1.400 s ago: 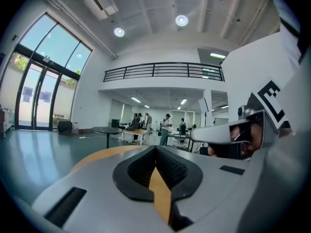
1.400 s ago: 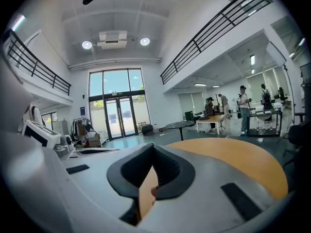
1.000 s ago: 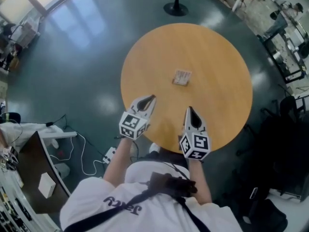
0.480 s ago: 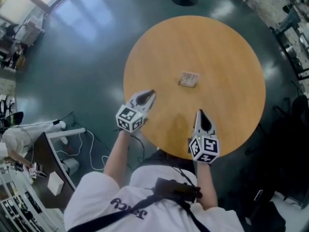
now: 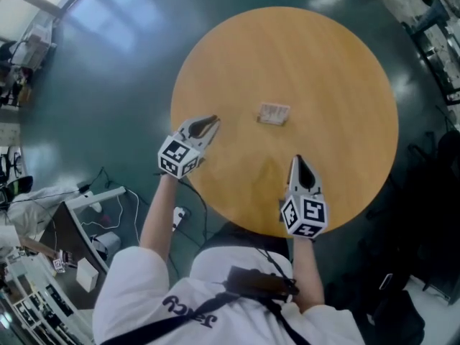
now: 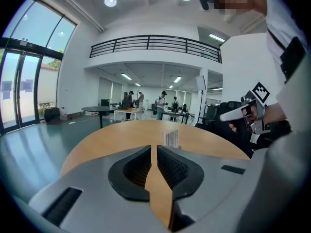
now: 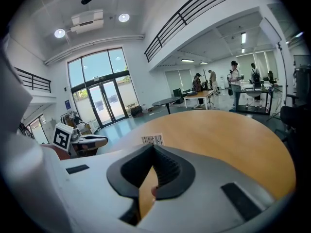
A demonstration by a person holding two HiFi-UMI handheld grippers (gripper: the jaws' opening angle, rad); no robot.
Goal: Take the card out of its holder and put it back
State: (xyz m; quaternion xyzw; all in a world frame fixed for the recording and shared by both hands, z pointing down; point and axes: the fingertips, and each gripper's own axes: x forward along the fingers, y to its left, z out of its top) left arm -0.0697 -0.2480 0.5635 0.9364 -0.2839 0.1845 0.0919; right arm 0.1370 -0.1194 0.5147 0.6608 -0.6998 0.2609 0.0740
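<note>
While left gripper (image 5: pixel 210 123) and right gripper (image 5: pixel 296 164) hover over the table (image 5: pixel 338 85), the card (image 5: pixel 273 113) stands ahead of both, untouched. Left jaws have just been opening, a narrow empty slit; right jaws together, empty.

**A:** So what's actually seen past the left gripper (image 6: pixel 153 150)?

**B:** Its jaws have just been eased open a crack. Nothing's caught between them, and only the round wooden table (image 6: pixel 112 140) is seen through the slit. The card (image 6: pixel 171 139) is stood upright further along the tabletop, barcode shown, just right of the slit line.

**A:** And off to the side?

**B:** The right gripper (image 6: pixel 223 116) is held out at the right, well apart from the card, with its marker cube (image 6: pixel 261 92) tilted up. Glass doors (image 6: pixel 24 86) are seen far left.
</note>
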